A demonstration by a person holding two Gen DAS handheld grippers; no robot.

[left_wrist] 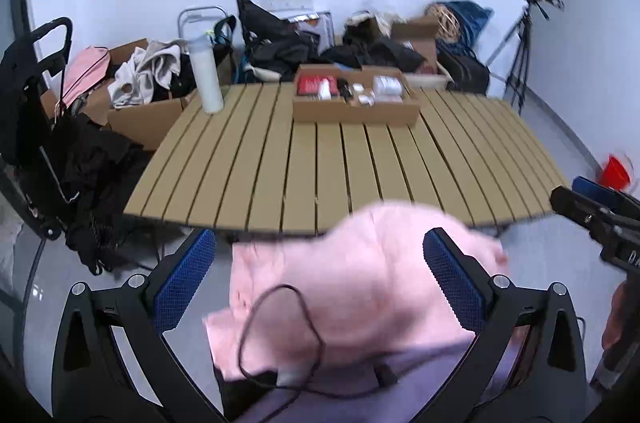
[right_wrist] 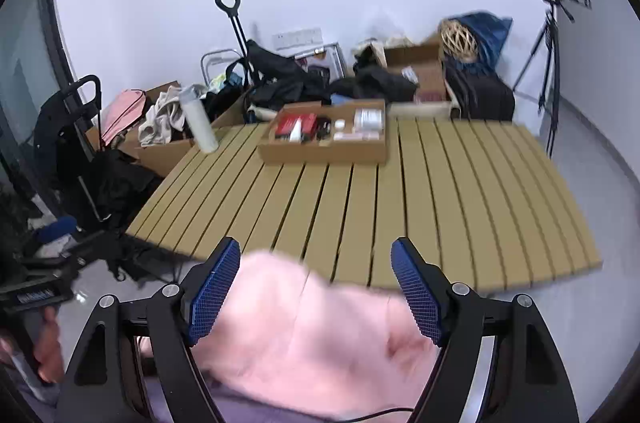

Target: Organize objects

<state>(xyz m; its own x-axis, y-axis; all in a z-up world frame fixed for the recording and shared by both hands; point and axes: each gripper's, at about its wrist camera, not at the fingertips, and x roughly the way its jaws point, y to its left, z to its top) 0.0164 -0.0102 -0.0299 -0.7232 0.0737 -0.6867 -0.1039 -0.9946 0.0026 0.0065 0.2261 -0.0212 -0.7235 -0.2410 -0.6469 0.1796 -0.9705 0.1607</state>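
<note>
My worry is the black cord [left_wrist: 280, 327] lying in a loop on top of the pink cloth [left_wrist: 360, 287]. If I grab the cloth now, I think a gripper could catch the cord too and drag whatever it is plugged into. The cloth is soft and floppy, so I think it could also slide out of a weak pinch and fall on the floor.

My left gripper [left_wrist: 318, 283] is spread wide, with one blue pad on each side of the cloth, holding nothing. My right gripper [right_wrist: 320, 297] is wide too and also holds nothing.

The cloth is pale pink, lumpy and bunched up. It sits close below both grippers, at the near edge of the wooden counter [right_wrist: 460, 207]. A cardboard box [right_wrist: 324, 147] of small things sits far back on the counter.
</note>
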